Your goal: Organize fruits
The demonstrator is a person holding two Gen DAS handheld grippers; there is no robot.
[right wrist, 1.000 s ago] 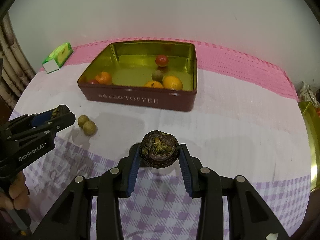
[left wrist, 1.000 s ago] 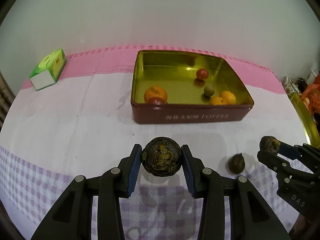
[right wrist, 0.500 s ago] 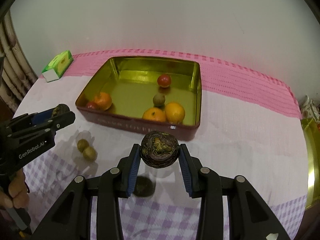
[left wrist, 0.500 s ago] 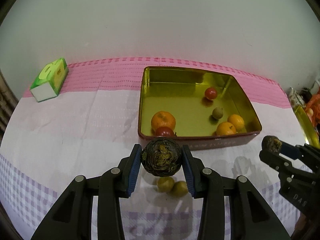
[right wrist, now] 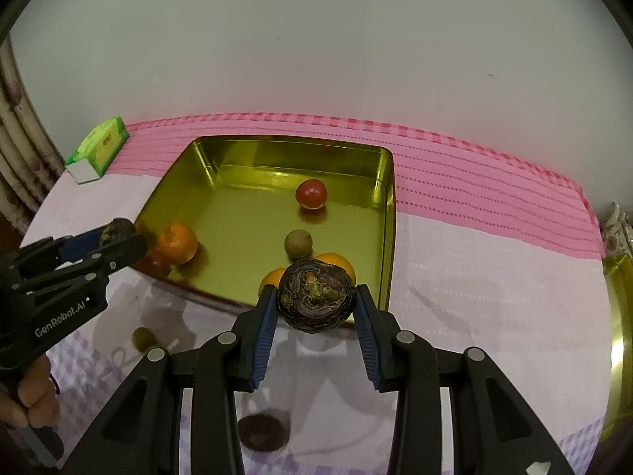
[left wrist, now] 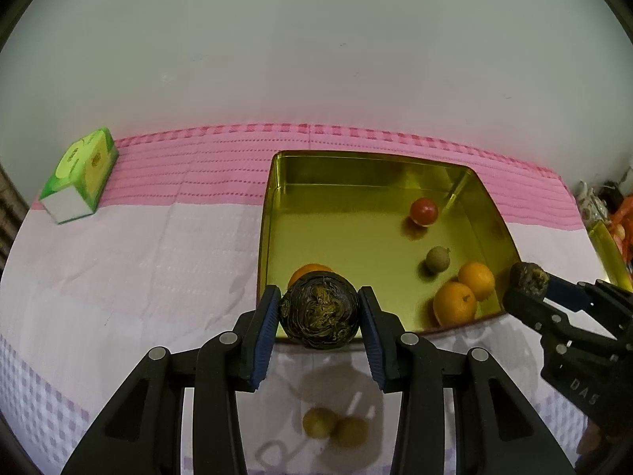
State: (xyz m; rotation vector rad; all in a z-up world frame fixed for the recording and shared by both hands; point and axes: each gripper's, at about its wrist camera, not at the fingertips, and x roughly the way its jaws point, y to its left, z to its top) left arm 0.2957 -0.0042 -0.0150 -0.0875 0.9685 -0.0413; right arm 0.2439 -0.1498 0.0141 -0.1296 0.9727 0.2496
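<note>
A dark wrinkled fruit [left wrist: 319, 316] sits between the blue pads of my left gripper [left wrist: 319, 304], which is shut on it just above the near wall of the gold-lined tin [left wrist: 266, 237]. My right gripper [right wrist: 315, 308] is shut on a second dark wrinkled fruit [right wrist: 314, 297] over the tin's near right corner. In the tin [right wrist: 389, 198] lie a red tomato [right wrist: 311, 194], a brown longan [right wrist: 298, 243], an orange [right wrist: 178, 243] and two oranges [left wrist: 454, 303] by the near wall. Each gripper also shows at the edge of the other's view.
Two small yellow-green fruits [left wrist: 334, 425] and a dark fruit [right wrist: 263, 431] lie on the checked cloth in front of the tin. A green tissue box [left wrist: 81, 176] stands at the back left. A gold lid [right wrist: 621, 336] lies at the right edge. A hand [right wrist: 31, 396] holds the left gripper.
Both grippers have moved forward towards the tin with their fruits still held; the tin now fills more of each view and the loose fruits have slid below the fingers.
</note>
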